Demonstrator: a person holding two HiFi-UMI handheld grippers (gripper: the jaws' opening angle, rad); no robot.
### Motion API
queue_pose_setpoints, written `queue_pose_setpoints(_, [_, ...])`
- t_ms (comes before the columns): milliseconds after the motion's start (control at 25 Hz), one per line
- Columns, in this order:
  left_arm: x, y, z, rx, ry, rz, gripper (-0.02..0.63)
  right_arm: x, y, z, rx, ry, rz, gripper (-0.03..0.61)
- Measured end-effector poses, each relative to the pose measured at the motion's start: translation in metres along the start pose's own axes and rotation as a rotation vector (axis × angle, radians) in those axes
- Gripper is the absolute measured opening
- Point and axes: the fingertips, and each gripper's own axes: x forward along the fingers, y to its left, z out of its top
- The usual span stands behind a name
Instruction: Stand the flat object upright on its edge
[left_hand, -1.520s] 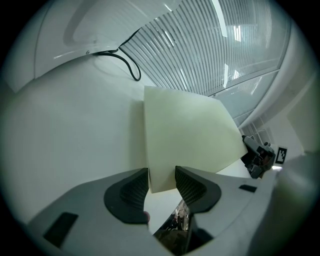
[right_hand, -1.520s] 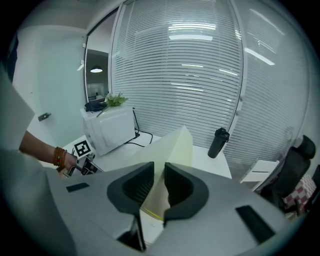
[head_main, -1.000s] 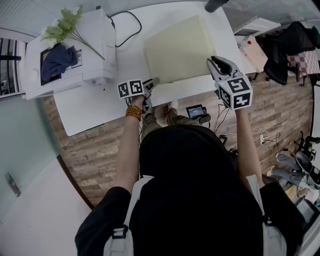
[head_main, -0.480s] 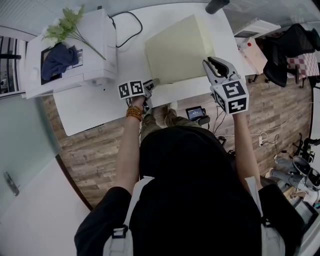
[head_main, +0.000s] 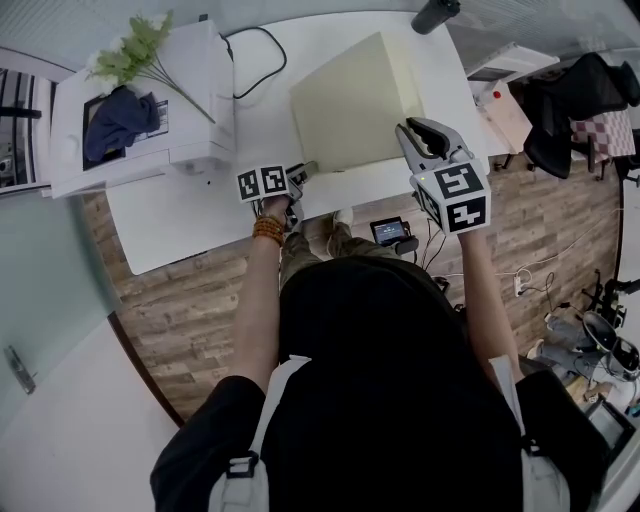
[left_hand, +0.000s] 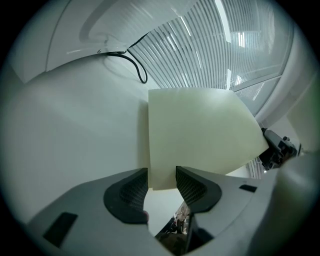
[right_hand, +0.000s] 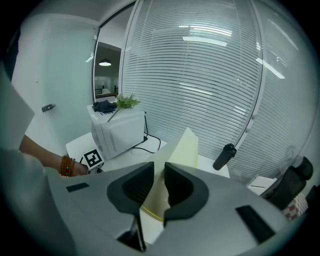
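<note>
Half done. Your right gripper (head_main: 412, 130) clamps the cream board (head_main: 350, 100), which is tilted at the right end of the bench (head_main: 180, 215), left edge down. Your left gripper (head_main: 305, 170), jaws apart, brackets its near-left corner. Uprighting remains.

No words, brands or numbers to read anywhere. Just coded black-and-white squares on the left marker cube (head_main: 262, 182) of the left hand-held gripper (head_main: 307, 168) and on the right marker cube (head_main: 455, 197) of the right hand-held gripper (head_main: 418, 128). Small screen (head_main: 390, 229) too tiny to read.
</note>
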Motion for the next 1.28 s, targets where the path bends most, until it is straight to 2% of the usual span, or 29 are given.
queue_pose_setpoints(480, [-0.004, 0.008, 0.001, -0.014, -0.022, 0.008, 0.170, 0.003, 0.033, 0.023, -0.034, 0.035, 0.022, 0.057])
queue_pose_setpoints(1040, [-0.011, 0.018, -0.002, -0.032, -0.052, 0.022, 0.153, 0.010, 0.083, 0.056, -0.044, -0.030, 0.107, 0.057])
queue_pose_setpoints(1280, [-0.014, 0.020, -0.007, -0.013, -0.064, 0.036, 0.153, 0.014, 0.101, 0.060, -0.110, -0.002, 0.113, 0.058])
